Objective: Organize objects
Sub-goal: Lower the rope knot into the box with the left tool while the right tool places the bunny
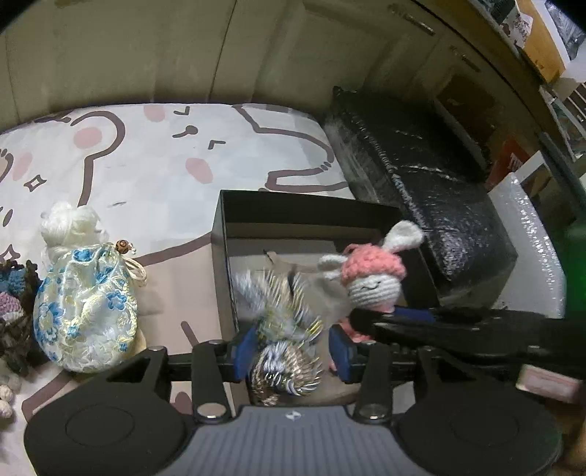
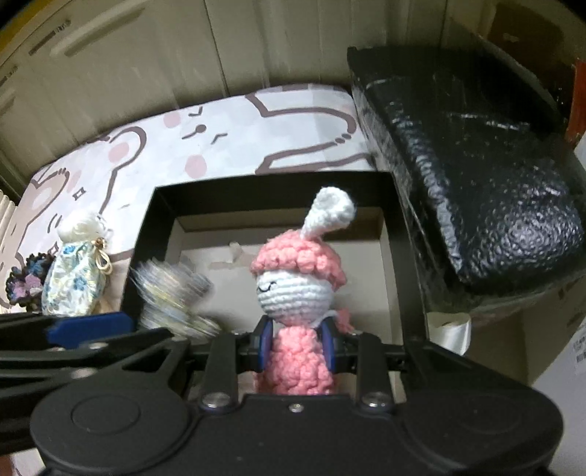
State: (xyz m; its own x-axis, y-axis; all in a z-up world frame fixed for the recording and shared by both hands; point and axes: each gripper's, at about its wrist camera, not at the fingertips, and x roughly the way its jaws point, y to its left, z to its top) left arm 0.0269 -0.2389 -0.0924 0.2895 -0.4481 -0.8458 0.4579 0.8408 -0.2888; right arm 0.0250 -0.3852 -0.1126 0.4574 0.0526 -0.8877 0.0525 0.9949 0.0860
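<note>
Evidently both toys are meant for the black box (image 1: 223, 234): the right gripper (image 2: 296, 342) clamps the crochet bunny (image 2: 298, 293) above it, while the left gripper (image 1: 291, 351), jaws parted, frees the tinsel ornament (image 1: 282, 329) over its near edge.

Readable text: none in either view.
Red box (image 1: 511, 161): white letters, cut off and too blurred to read.
Carton (image 1: 518, 22): printed marks, too small to read.
</note>
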